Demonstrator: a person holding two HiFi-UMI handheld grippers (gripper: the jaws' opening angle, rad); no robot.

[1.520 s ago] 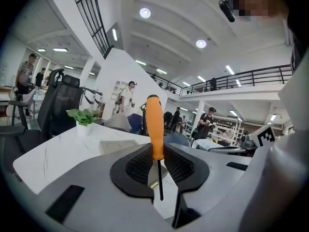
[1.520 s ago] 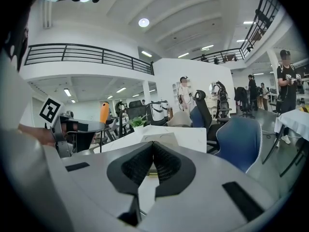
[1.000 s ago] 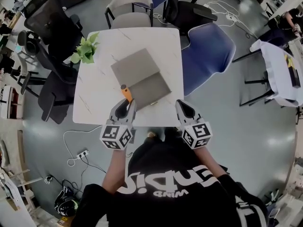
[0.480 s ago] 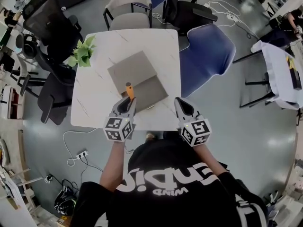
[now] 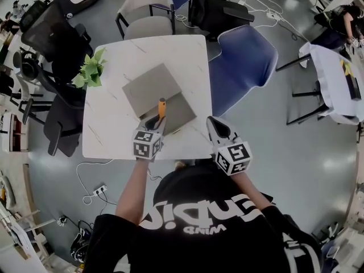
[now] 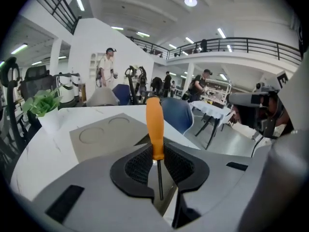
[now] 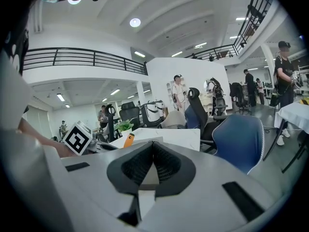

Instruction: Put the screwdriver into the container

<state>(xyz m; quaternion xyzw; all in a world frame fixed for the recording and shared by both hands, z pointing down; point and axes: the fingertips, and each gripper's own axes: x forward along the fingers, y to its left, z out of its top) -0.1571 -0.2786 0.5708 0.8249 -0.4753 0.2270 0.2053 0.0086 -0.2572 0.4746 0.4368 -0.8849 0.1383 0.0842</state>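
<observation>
An orange-handled screwdriver [image 5: 162, 106] [image 6: 154, 127] stands handle-forward in my left gripper [image 5: 154, 120] [image 6: 158, 154], which is shut on the handle's lower end; the thin metal shaft runs back between the jaws. The handle hangs over the near half of the flat grey container [image 5: 147, 83], whose far panel shows two round recesses [image 6: 104, 133]. My right gripper [image 5: 212, 125] [image 7: 152, 146] hovers at the table's near right edge, shut with nothing in it. The right gripper view also catches the screwdriver's handle [image 7: 128, 140] off to its left.
The white table [image 5: 114, 127] carries a small green plant [image 5: 90, 71] at its left edge. A blue chair [image 5: 242, 61] stands right of the table, grey and black chairs [image 5: 145, 1] behind and to the left. Cables lie on the floor.
My left gripper has carried the screwdriver forward, from the table's near edge to over the grey container. The right gripper has barely shifted.
</observation>
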